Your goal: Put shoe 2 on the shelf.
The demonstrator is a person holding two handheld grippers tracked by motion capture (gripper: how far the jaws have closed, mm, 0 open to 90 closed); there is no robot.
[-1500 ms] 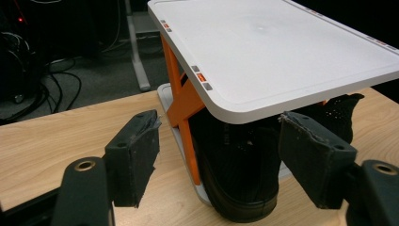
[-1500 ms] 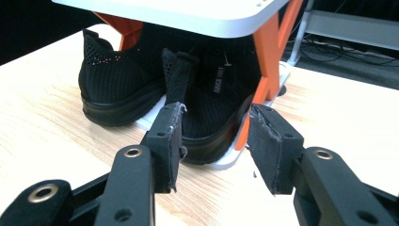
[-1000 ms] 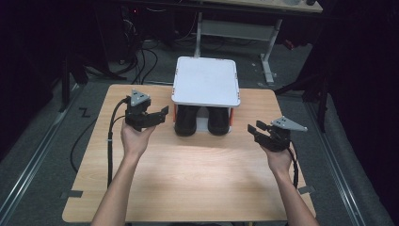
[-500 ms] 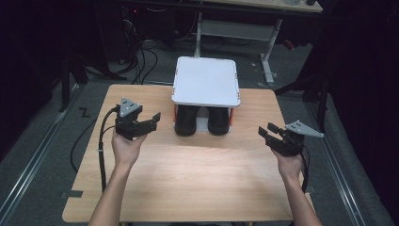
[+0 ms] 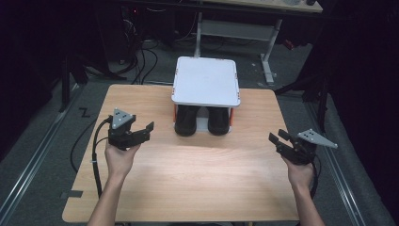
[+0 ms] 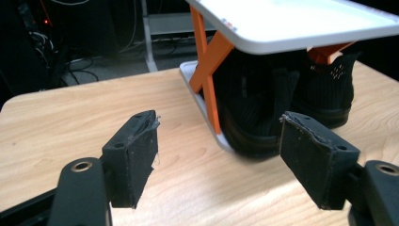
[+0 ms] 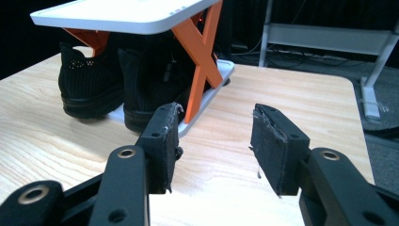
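black claws (image 5: 149, 128), grey plates, trailing cables

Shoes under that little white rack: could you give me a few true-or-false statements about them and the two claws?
1. Two black shoes sit under the white shelf. True.
2. The left claw grips a shoe. False: it is open, holding nothing.
3. The rack's legs are orange. True.
4. The right claw rests on the shelf. False: it is near the table's right edge, apart from the rack.

Left claw (image 5: 146, 129) and right claw (image 5: 276, 140) both gape empty.
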